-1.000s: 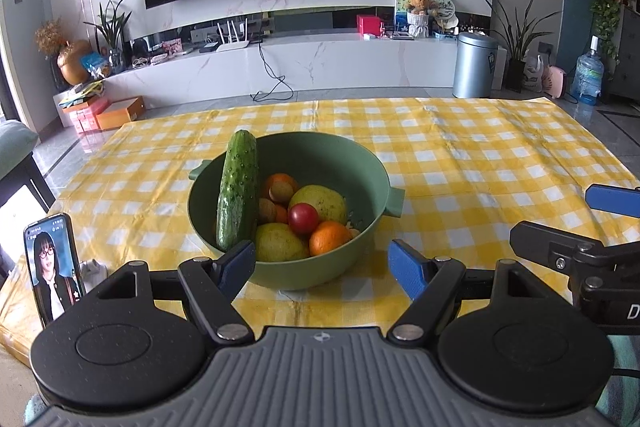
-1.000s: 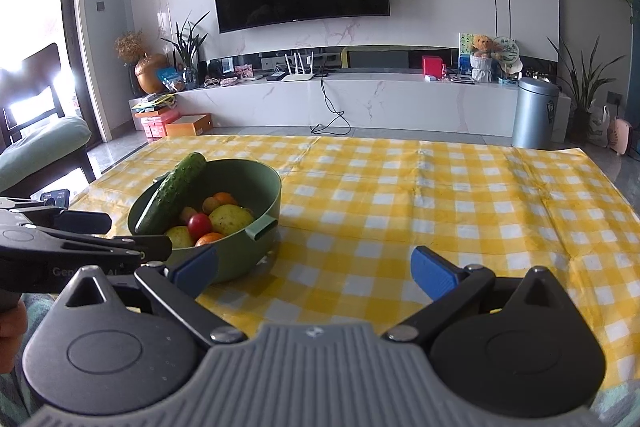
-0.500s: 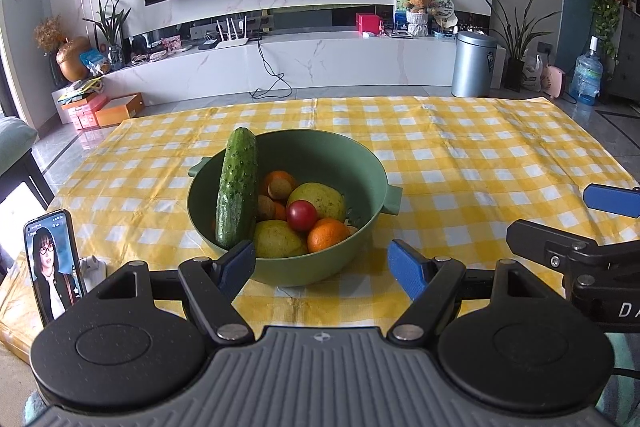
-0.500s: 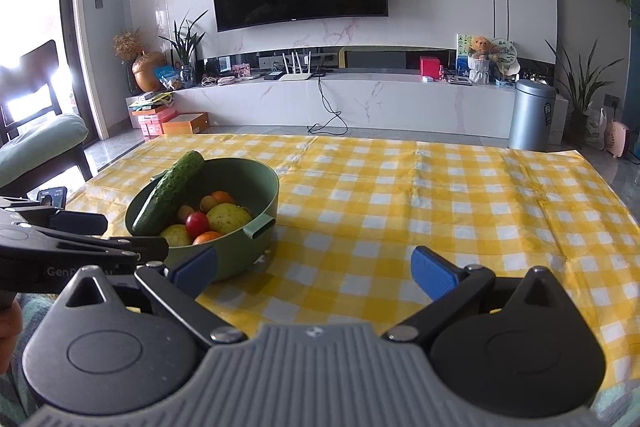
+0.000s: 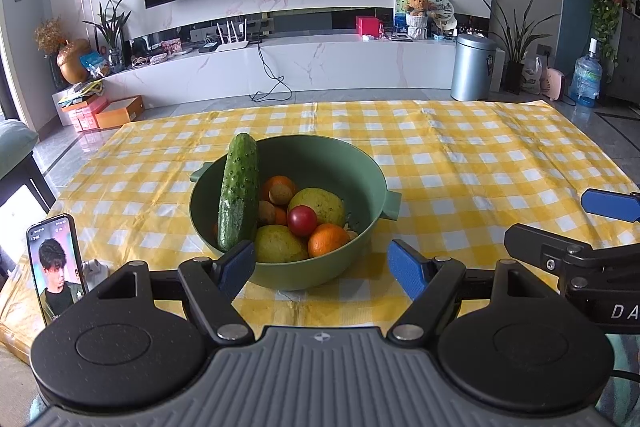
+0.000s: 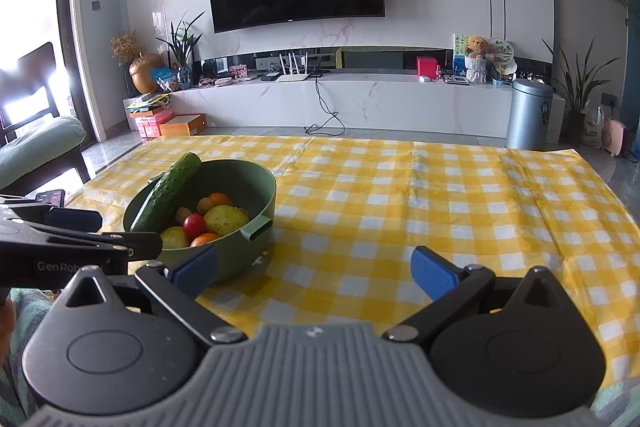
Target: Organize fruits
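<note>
A green bowl [image 5: 360,163] [image 6: 260,187] stands on the yellow checked tablecloth [image 5: 460,155]. It holds a long cucumber [image 5: 239,197] [image 6: 168,193] leaning on the left rim, two yellow-green fruits, a red tomato [image 5: 302,221] [image 6: 195,225], oranges [image 5: 328,245] and small brown fruits. My left gripper [image 5: 322,265] is open just in front of the bowl, nothing between its blue pads. My right gripper [image 6: 314,271] is open to the right of the bowl over bare cloth; its fingers [image 5: 608,205] show at the left view's right edge.
A phone [image 5: 56,267] stands upright at the table's near left corner. The cloth to the right of the bowl [image 6: 440,207] carries nothing. Beyond the table are a white TV console, a grey bin [image 5: 472,67] and a chair [image 6: 36,147] at left.
Both grippers have drawn back and risen very slightly, so the bowl sits a little farther away in each view. Their jaws stay as wide as before.
</note>
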Motion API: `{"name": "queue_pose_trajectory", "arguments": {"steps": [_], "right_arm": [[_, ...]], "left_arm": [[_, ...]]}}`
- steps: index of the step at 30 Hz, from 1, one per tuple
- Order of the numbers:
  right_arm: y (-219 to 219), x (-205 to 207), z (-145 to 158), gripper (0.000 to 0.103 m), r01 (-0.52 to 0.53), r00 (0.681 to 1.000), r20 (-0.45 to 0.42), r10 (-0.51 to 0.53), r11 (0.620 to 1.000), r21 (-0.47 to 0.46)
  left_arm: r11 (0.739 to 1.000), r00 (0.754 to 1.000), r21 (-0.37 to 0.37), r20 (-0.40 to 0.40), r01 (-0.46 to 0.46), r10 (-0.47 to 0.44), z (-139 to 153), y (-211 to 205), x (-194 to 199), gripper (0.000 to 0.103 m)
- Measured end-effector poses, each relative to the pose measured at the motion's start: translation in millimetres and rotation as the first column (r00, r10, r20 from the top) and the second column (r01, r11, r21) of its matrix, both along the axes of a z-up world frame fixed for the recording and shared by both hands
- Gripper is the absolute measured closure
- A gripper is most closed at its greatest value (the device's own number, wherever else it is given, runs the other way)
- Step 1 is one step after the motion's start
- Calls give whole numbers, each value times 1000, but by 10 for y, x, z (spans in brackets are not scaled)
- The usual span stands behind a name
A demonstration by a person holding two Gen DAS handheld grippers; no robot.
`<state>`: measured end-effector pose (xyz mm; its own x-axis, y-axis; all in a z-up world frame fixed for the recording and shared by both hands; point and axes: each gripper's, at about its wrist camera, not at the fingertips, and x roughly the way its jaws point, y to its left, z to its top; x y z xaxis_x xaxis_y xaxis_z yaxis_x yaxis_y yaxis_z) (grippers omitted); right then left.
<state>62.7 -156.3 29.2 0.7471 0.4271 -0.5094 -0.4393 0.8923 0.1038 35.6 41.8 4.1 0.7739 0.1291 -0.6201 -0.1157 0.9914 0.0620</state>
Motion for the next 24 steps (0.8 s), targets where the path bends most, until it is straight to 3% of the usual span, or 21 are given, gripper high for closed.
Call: {"name": "queue_pose_trajectory", "arguments": {"steps": [24], "right_arm": [[-25, -3, -2, 4, 30, 999, -20, -30, 1000, -1]], "left_arm": [[1000, 1000, 3, 24, 1, -1, 86, -16, -49, 14]]}}
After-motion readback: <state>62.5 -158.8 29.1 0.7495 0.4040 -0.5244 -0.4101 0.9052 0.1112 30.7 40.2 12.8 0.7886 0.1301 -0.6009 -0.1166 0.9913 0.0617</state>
